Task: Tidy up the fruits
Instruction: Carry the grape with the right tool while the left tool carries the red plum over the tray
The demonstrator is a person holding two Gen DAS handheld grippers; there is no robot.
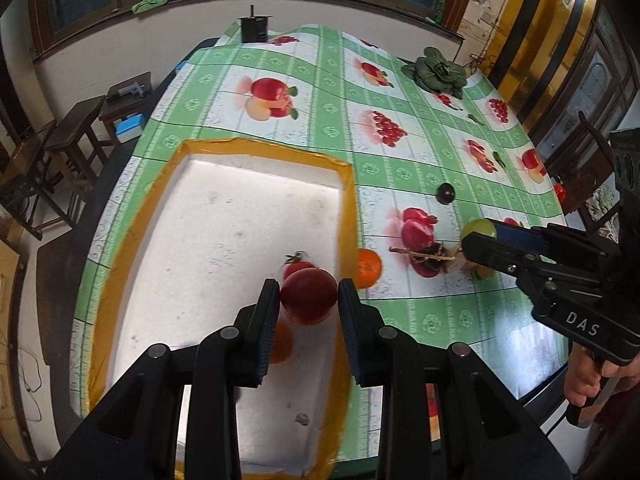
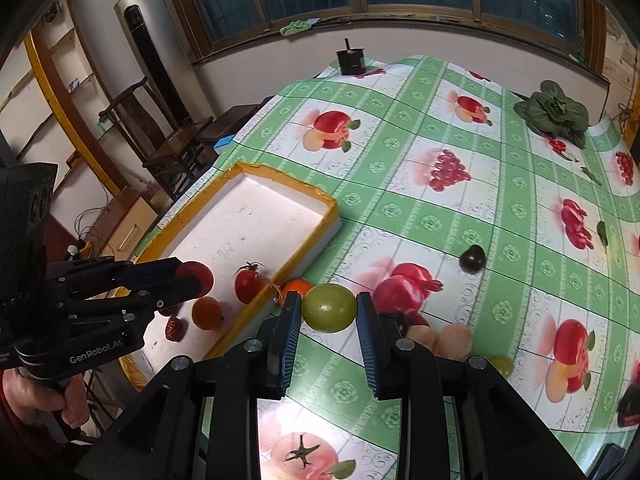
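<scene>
Two grips going: left gripper pinches a red fruit mid-frame, right gripper pinches a green fruit.

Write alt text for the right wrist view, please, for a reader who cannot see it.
The right gripper holds a green fruit above a table with a green fruit-print cloth. To its left, the left gripper holds a red fruit over a white tray with a yellow rim, where a tomato already lies.
</scene>
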